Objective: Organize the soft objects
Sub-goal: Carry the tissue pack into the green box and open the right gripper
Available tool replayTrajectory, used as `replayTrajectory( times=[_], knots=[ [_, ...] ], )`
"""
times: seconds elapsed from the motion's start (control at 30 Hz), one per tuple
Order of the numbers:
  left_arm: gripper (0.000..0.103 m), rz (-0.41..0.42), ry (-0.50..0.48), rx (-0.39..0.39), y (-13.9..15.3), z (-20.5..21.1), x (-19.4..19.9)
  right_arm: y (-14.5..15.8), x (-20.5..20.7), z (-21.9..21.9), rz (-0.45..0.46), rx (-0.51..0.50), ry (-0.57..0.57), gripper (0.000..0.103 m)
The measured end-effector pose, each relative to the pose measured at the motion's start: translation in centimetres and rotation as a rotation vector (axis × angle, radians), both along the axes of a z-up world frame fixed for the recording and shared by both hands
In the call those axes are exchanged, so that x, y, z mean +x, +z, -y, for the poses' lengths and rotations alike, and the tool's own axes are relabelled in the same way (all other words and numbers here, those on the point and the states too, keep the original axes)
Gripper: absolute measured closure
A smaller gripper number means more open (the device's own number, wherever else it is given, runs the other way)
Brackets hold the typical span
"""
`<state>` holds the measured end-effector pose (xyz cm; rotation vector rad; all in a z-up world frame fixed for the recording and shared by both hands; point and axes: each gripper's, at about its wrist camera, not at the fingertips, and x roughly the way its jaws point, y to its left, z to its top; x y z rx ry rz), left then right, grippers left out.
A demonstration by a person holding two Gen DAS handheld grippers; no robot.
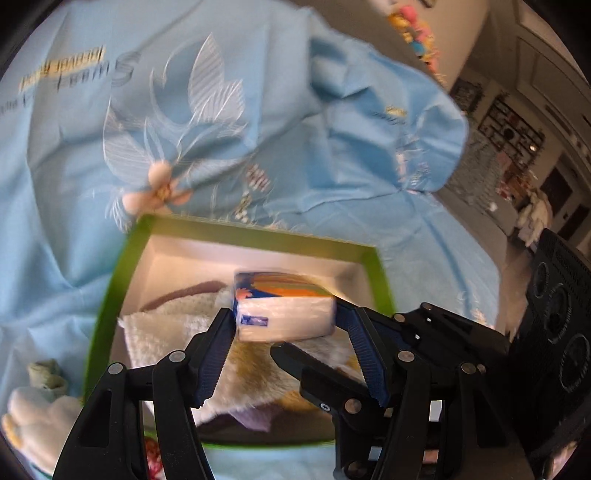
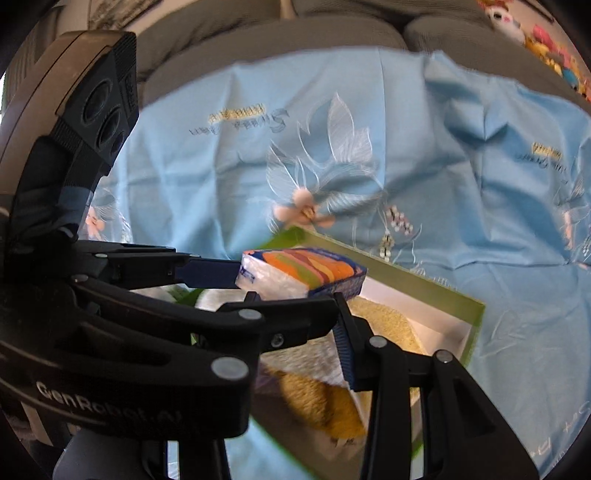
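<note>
My left gripper (image 1: 284,314) is shut on a tissue pack (image 1: 284,308), white with orange, green and blue stripes, and holds it over a green-rimmed box (image 1: 258,232). The box holds a cream fluffy plush (image 1: 177,325) with a yellow-brown part. In the right wrist view the same tissue pack (image 2: 303,275) sits in the left gripper's fingers (image 2: 207,273) above the box (image 2: 406,277). My right gripper (image 2: 295,314) is close under the pack; only its right finger (image 2: 343,343) shows clearly, its left finger is hidden behind the left gripper.
A light blue printed cloth (image 1: 221,110) covers the sofa under the box. A white plush toy (image 1: 33,410) lies left of the box. Small colourful toys (image 2: 554,48) sit at the far right. Grey sofa cushions (image 2: 295,33) rise behind.
</note>
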<state>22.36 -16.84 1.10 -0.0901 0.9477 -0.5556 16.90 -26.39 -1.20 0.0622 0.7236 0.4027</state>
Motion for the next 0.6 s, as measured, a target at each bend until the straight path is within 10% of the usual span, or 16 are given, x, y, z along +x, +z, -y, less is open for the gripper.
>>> replayTrajectory(
  times=[0.27, 0.6],
  knots=[
    [0.016, -0.053, 0.06, 0.08, -2.7, -0.2, 1.3, -3.1, 1.8, 0.6, -0.099, 0.008, -0.053, 0.04],
    [0.014, 0.032, 0.126, 0.098, -0.1, -3.5, -2.2, -1.8, -2.6, 3.5, -0.085, 0.029, -0.145, 0.017]
  ],
)
